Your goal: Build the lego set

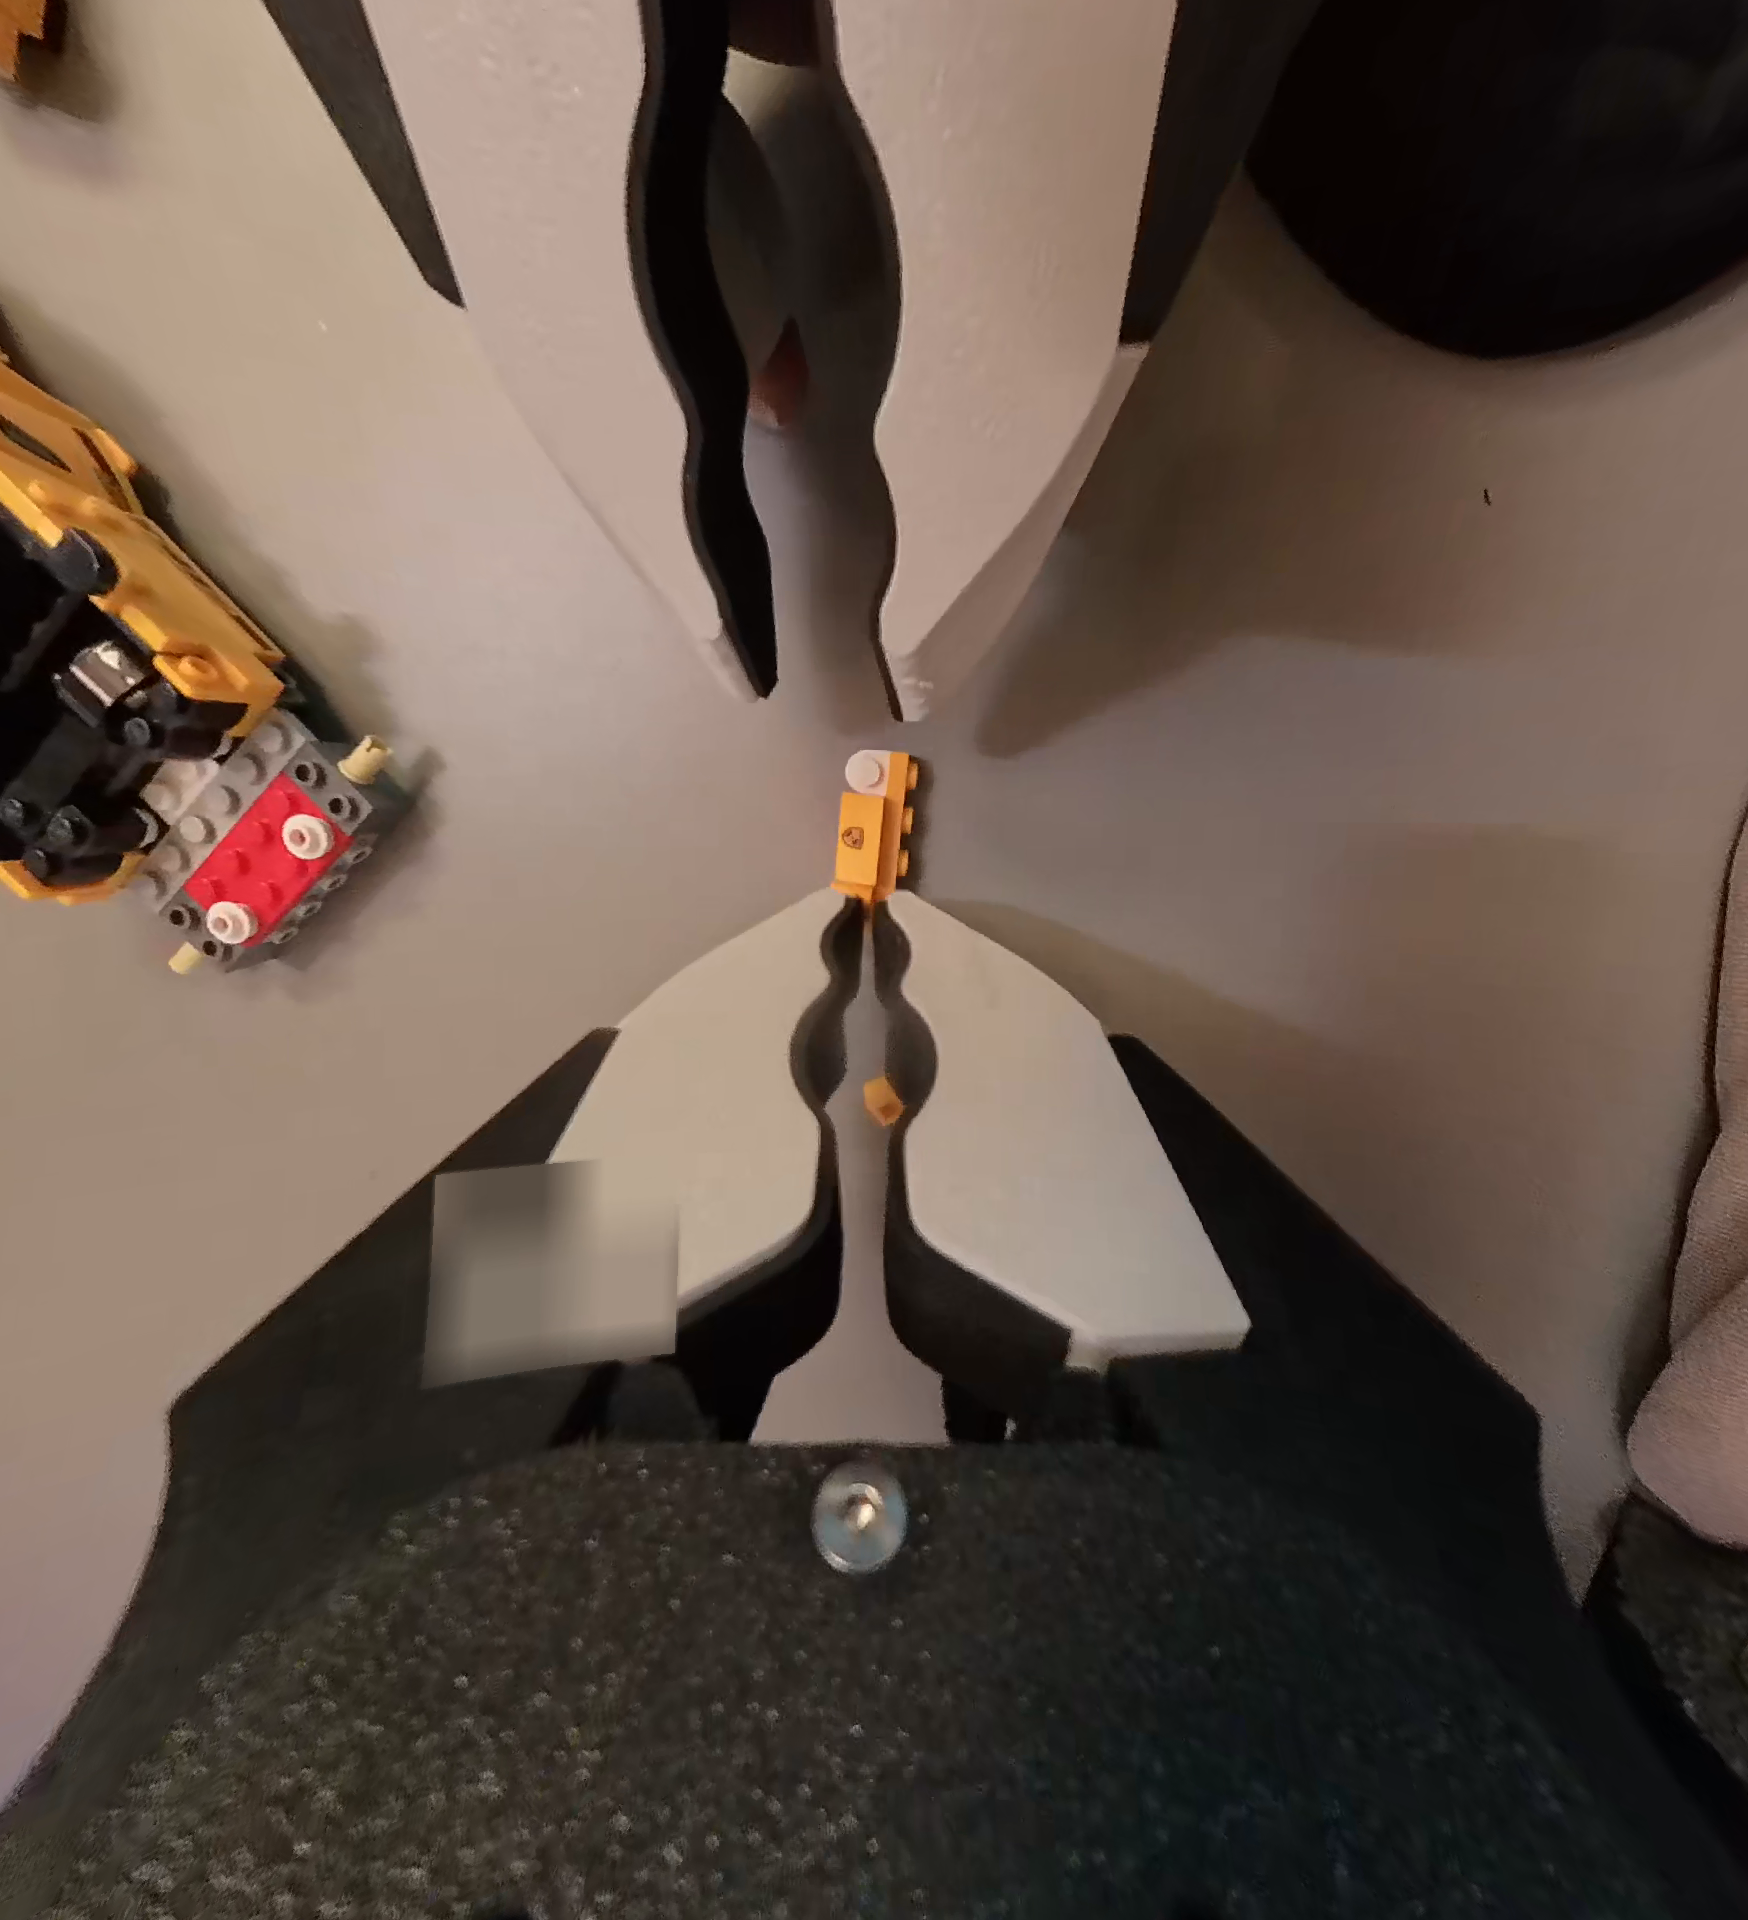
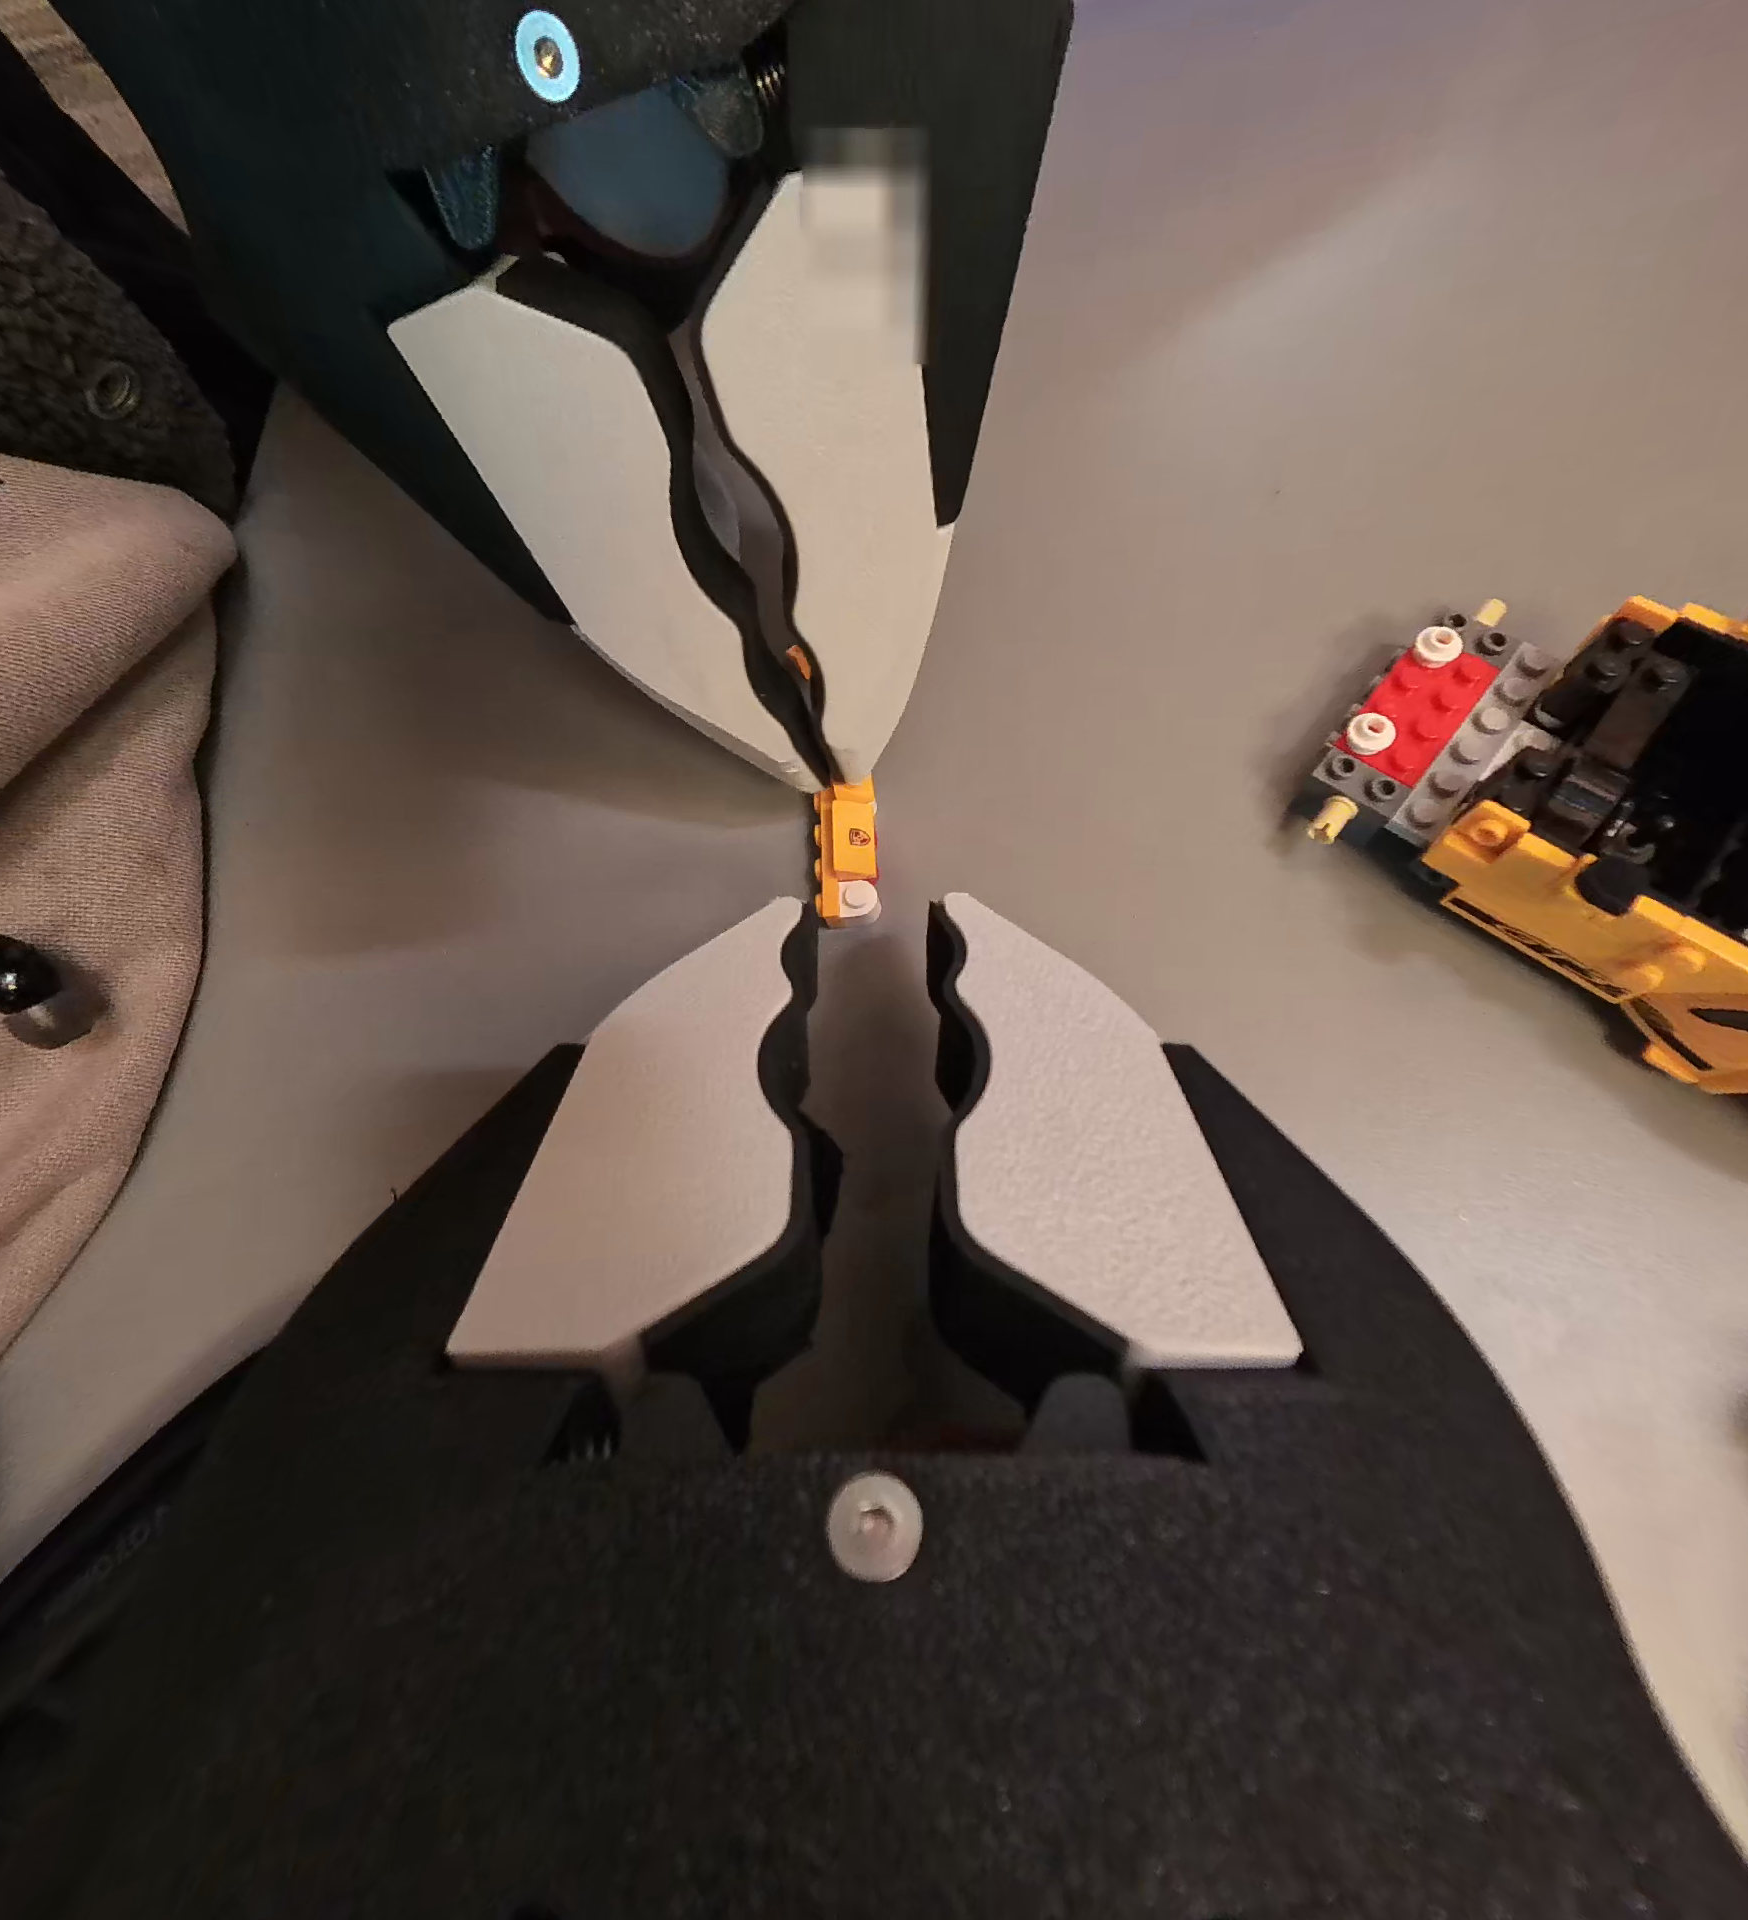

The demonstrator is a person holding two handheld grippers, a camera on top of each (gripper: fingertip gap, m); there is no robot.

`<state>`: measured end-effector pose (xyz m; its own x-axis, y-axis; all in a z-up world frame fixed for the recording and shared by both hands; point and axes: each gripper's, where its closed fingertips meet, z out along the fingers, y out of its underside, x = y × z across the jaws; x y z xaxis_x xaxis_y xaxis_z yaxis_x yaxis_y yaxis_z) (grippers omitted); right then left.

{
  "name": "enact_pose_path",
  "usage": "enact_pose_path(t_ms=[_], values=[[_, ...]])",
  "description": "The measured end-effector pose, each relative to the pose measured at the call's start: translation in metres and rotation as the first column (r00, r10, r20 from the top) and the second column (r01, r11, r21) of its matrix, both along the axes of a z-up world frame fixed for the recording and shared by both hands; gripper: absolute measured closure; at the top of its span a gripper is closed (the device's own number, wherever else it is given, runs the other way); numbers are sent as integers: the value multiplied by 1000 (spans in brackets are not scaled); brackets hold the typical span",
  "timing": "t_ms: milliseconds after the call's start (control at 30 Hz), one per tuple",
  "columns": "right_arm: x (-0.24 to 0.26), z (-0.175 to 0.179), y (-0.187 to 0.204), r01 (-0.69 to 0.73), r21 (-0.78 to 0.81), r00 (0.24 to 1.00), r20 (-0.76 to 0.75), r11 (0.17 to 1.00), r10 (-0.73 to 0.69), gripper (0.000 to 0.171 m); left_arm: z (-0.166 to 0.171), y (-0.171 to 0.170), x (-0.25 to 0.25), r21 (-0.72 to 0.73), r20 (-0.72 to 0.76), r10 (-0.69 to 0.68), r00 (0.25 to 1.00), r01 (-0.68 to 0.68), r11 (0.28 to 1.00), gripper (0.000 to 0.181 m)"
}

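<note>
Left tool (image 1: pixel 868 909) pinching one orange piece (image 1: pixel 872 831), right tool (image 2: pixel 865 914) parted

Bare desk (image 2: pixel 1265 364) is seen around the small orange assembly (image 2: pixel 846 852). One side is blocked by the yellow car model (image 2: pixel 1597 831), the opposite edge by beige fabric (image 2: pixel 49 779).
</note>
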<state>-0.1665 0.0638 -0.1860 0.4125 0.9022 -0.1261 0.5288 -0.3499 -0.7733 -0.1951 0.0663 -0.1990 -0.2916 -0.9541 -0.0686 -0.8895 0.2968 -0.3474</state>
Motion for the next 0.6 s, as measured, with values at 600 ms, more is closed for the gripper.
enact_pose_path(t_ms=[600], values=[[8, 2, -1, 6, 0, 1000, -5, 1000, -6, 152, -2, 0, 4, -102, -129, -65, 990, 52, 993, 180]])
